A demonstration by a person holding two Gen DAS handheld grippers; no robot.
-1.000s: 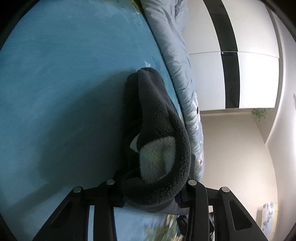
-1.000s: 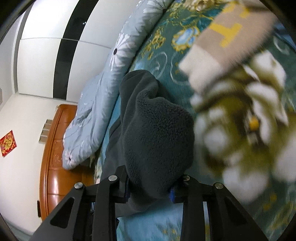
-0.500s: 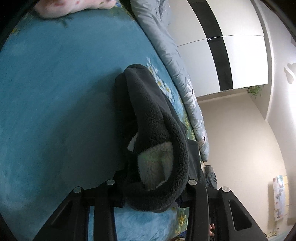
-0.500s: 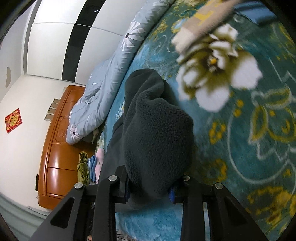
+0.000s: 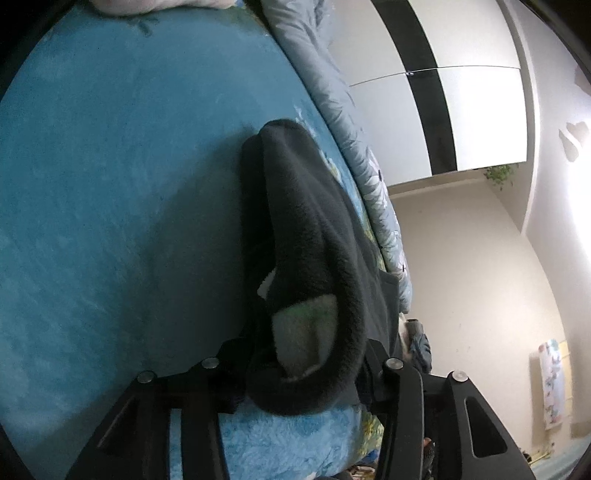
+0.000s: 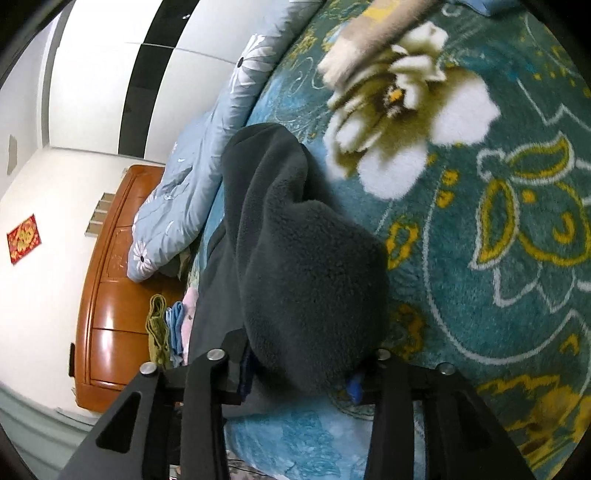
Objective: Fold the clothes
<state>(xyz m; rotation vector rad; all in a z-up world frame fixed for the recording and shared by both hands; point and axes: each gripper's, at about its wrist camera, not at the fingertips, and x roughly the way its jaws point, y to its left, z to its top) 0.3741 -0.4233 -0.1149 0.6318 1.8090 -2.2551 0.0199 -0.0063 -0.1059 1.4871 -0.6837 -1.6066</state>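
A dark grey fleece garment [image 5: 314, 236] with a pale lining patch lies bunched on the blue plush bed cover [image 5: 110, 184]. My left gripper [image 5: 303, 373] is shut on one end of it, fabric bulging between the fingers. In the right wrist view the same fleece garment [image 6: 295, 258] fills the jaws of my right gripper [image 6: 299, 373], which is shut on its other end. The garment hangs stretched between both grippers just above the cover.
A light blue floral quilt [image 5: 351, 122] lies along the bed's far side, also in the right wrist view [image 6: 207, 162]. A beige folded garment [image 6: 373, 33] lies on the flowered teal blanket [image 6: 498, 221]. A wooden headboard [image 6: 110, 288] with small cloths [image 6: 166, 332] stands at left.
Both grippers have swung with the fleece over the bed, staying shut on it. The beige garment in the right view has slid farther away to the top.
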